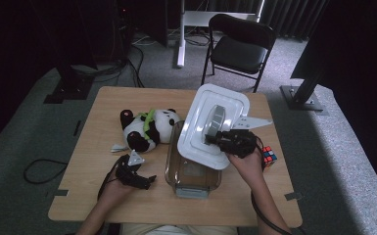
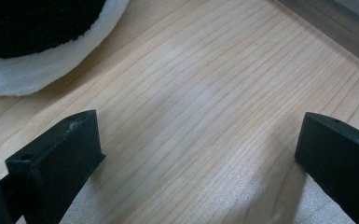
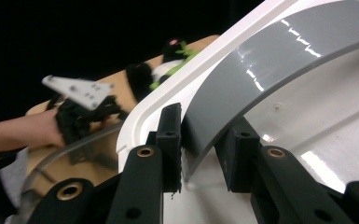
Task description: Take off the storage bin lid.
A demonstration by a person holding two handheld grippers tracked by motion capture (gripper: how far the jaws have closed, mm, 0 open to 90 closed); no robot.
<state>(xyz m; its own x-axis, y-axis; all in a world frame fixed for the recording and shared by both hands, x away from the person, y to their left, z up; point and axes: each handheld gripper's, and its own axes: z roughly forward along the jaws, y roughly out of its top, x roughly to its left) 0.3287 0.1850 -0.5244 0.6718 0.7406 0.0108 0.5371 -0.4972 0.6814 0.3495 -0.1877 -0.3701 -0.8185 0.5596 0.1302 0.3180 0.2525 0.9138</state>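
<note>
Your right gripper [image 1: 223,138] has its jaws pinched on the grey handle [image 3: 261,70] of the white lid [image 1: 210,125], and you hold the lid tilted in the air, its lower edge over the far end of the clear glass dish [image 1: 192,171] while the rest leans up and away toward the back of the table [image 1: 103,100]. So the lid is gripped and off the table, but it isn't seated: the near part of the dish is open to view. Whether you are taking it off or putting it on can't be read from this moment alone. Your left gripper [image 1: 136,177] rests low over the wood just left of the dish, jaws spread wide with nothing between them, the toy panda [image 1: 149,128] lying just beyond it. The panda hasn't gone into the dish, and a puzzle cube [image 1: 268,156] sits by your right wrist. If the panda is meant for the dish, that step appears to be left.
</note>
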